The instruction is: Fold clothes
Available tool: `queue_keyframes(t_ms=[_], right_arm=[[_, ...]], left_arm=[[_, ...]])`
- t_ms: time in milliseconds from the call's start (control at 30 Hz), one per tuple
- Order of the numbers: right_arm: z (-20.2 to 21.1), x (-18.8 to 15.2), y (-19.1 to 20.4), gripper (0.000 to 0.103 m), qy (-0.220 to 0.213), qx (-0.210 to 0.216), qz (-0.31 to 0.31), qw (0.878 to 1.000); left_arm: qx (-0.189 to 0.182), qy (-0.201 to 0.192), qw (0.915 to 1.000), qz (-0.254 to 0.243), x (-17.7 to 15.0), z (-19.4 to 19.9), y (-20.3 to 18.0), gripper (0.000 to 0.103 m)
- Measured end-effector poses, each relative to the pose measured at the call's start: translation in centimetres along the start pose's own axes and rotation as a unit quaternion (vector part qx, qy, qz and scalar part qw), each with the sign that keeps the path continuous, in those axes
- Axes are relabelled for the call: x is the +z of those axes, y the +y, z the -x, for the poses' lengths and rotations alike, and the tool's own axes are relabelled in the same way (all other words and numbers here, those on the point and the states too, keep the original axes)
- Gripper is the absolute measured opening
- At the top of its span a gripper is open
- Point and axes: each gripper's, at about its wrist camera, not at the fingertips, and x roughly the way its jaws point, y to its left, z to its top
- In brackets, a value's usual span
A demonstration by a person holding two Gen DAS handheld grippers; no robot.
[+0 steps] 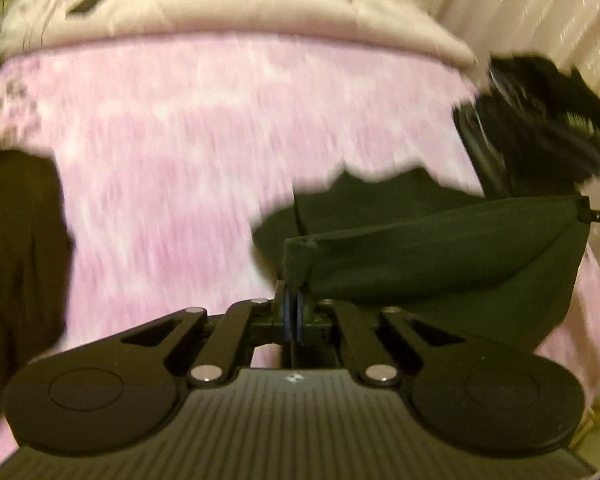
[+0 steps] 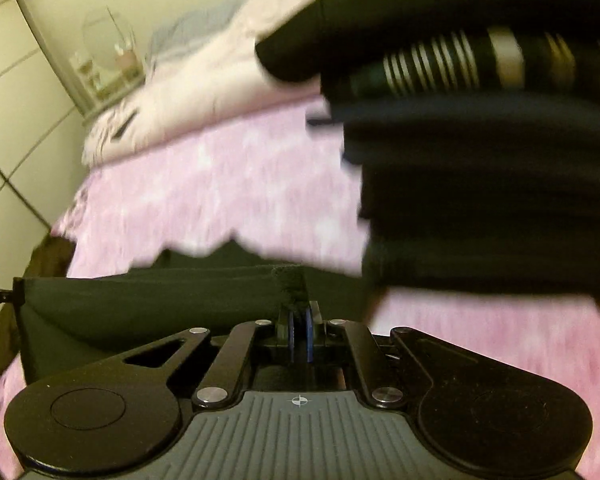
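Observation:
A dark green garment [image 1: 440,256] hangs stretched between my two grippers above the pink bedspread [image 1: 180,168]. My left gripper [image 1: 294,300] is shut on one corner of it. My right gripper [image 2: 300,312] is shut on the other corner [image 2: 290,284]; the cloth [image 2: 140,300] runs off to the left there. The right gripper's tip also shows at the far end of the cloth in the left wrist view [image 1: 586,210]. The left gripper's tip shows in the right wrist view [image 2: 4,294]. Both views are motion-blurred.
A stack of folded dark clothes [image 2: 480,160], one striped, lies on the bed at right, also seen in the left wrist view [image 1: 540,120]. A pale pink duvet [image 1: 220,4] lies at the head. Another dark garment [image 1: 16,240] lies at left. A nightstand with a glass [image 2: 108,48] stands beyond.

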Motion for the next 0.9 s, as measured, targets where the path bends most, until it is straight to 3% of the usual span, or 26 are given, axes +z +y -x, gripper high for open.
queue_keyframes(t_ms=[133,200,233,267,333,467,533,600,633,700,733,767,833,867,900], right_arm=[[-6.1,2.5,-0.4,0.004,-0.02,-0.035,0.017,0.999],[-8.9,2.1,0.1,0.035,-0.011,-0.067,0.04,0.997],[-10.1,1.8,0.4,0.074,-0.006,-0.084,0.053,0.995],[-10.8,1.4,0.7,0.081,-0.004,-0.095,0.063,0.993],[-10.5,0.5,1.2,0.081,-0.009,-0.092,0.067,0.993],[-7.8,-2.4,2.2,0.081,0.021,-0.07,0.057,0.996],[-6.1,-4.3,3.1,0.081,0.04,-0.064,0.072,0.995],[-4.6,-6.9,5.1,0.081,0.066,-0.061,0.134,0.987],[-4.0,-8.5,6.2,0.081,0.081,-0.059,0.175,0.979],[-3.3,-12.0,8.5,0.081,0.112,-0.051,0.269,0.955],[-3.1,-13.7,9.6,0.081,0.125,-0.047,0.314,0.94],[-3.2,-15.3,10.4,0.081,0.135,-0.047,0.353,0.925],[-3.7,-18.2,11.6,0.081,0.148,-0.048,0.419,0.894],[-3.9,-19.2,11.9,0.069,0.148,-0.049,0.442,0.883],[-4.3,-20.1,12.1,0.059,0.15,-0.053,0.464,0.871]], left_arm=[[0.03,0.002,0.9995,-0.008,4.8,-5.1,0.8,0.002],[0.045,0.002,0.9989,-0.012,7.2,-7.6,1.2,0.006],[0.053,0.005,0.9985,-0.012,8.1,-8.9,1.3,0.007],[0.062,0.018,0.9979,-0.006,7.6,-10.1,1.5,0.007],[0.066,0.023,0.9976,-0.001,5.9,-10.7,1.4,0.008],[0.057,0.027,0.9979,-0.014,2.0,-9.4,0.2,0.013],[0.051,0.031,0.9967,-0.055,-0.6,-7.5,-1.2,0.015],[0.049,0.032,0.9911,-0.12,-3.2,-5.7,-3.2,0.017],[0.046,0.032,0.9853,-0.161,-4.7,-4.7,-4.5,0.021],[0.034,0.031,0.9634,-0.264,-8.3,-3.1,-7.4,0.032],[0.033,0.03,0.9481,-0.315,-10.1,-2.6,-8.6,0.043],[0.034,0.03,0.9303,-0.364,-11.9,-2.3,-9.7,0.049],[0.05,0.033,0.8923,-0.448,-15.2,-2.8,-11.2,0.051],[0.059,0.035,0.8729,-0.483,-16.7,-3.3,-11.7,0.051],[0.069,0.036,0.8604,-0.504,-17.6,-4.0,-11.9,0.051]])
